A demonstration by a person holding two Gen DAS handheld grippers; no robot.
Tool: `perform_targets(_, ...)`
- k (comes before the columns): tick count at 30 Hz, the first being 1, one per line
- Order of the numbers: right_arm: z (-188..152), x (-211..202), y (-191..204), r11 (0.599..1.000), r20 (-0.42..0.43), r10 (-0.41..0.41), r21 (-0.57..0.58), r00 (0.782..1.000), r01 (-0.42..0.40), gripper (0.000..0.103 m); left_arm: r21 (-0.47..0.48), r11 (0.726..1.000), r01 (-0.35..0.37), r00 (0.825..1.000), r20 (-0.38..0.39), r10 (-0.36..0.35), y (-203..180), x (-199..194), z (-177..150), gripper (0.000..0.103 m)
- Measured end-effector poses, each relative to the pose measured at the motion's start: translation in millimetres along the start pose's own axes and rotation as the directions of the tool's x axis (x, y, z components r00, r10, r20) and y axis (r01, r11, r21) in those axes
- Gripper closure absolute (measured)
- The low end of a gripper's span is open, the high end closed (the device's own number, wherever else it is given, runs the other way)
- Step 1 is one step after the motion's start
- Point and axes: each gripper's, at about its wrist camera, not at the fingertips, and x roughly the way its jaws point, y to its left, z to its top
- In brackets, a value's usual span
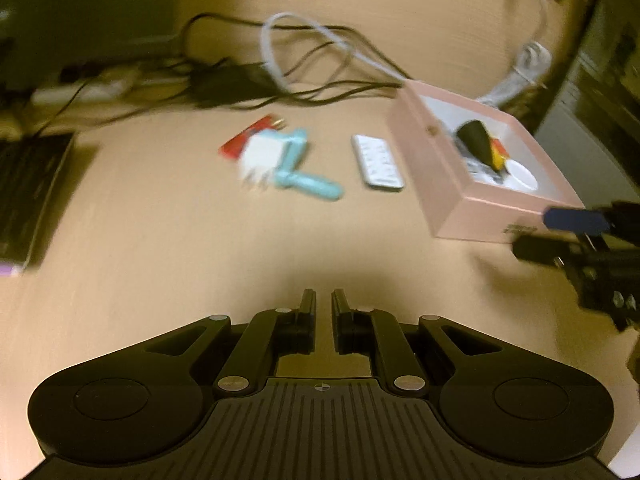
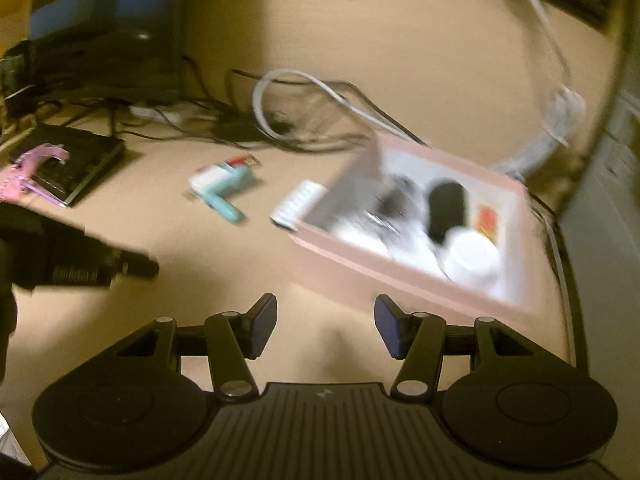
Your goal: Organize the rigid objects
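A pink open box (image 1: 444, 184) sits on the wooden table at the right and holds a black item (image 1: 474, 138), a white round item (image 1: 520, 176) and other small things. It also shows in the right wrist view (image 2: 400, 276). On the table lie a white remote (image 1: 377, 162), a teal tool (image 1: 298, 168), a white plug adapter (image 1: 260, 156) and a red item (image 1: 246, 136). My left gripper (image 1: 323, 304) is nearly shut and empty, above bare table. My right gripper (image 2: 325, 322) is open and empty, near the box's front edge.
Tangled black cables (image 1: 240, 80) and a white cable (image 1: 304, 40) lie at the back. A dark book (image 1: 28, 188) lies at the left, with a pink item (image 2: 28, 172) on it in the right wrist view. Dark equipment (image 2: 108, 28) stands behind.
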Motion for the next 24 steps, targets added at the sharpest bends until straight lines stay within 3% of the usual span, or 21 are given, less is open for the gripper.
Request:
perform_targets(8,58,53,68,0.980,0.044,0.167,-0.120,0.985,-0.161,0.048,-0.138,0.990,-0.038,0.998,0.047,0.045,40,-28,-16,0.086)
perform_targets(10,73,76,85,0.971,0.047,0.189,-0.157,0.981,-0.179,0.036,-0.157,0.987,-0.046,0.997,0.053,0.055,47,-36,-20,0.086)
perform_targets(12,88,102,94,0.971,0.042,0.172,-0.178,0.984,-0.162,0.034,-0.180,0.982,-0.055,0.996,0.057,0.066,53,-43,-25,0.086)
perform_targets(14,104,128,95,0.979,0.025,0.152,-0.142,0.988,-0.147,0.034,-0.205,0.977,-0.061,0.996,0.055,0.073,60,-48,-30,0.086)
perform_targets(17,126,164,86,0.985,-0.032,0.174,0.006,0.984,-0.174,0.034,-0.249,0.967,-0.055,0.996,0.051,0.070,68,-52,-37,0.086)
perform_targets(21,122,194,93,0.990,-0.087,0.134,-0.020,0.987,-0.137,0.033,-0.264,0.963,-0.049,0.996,0.062,0.067,74,-52,-34,0.086)
perform_targets(24,108,190,94,0.982,-0.081,0.178,-0.049,0.981,-0.183,0.035,-0.262,0.965,-0.021,0.994,0.098,0.048,75,-47,-30,0.086)
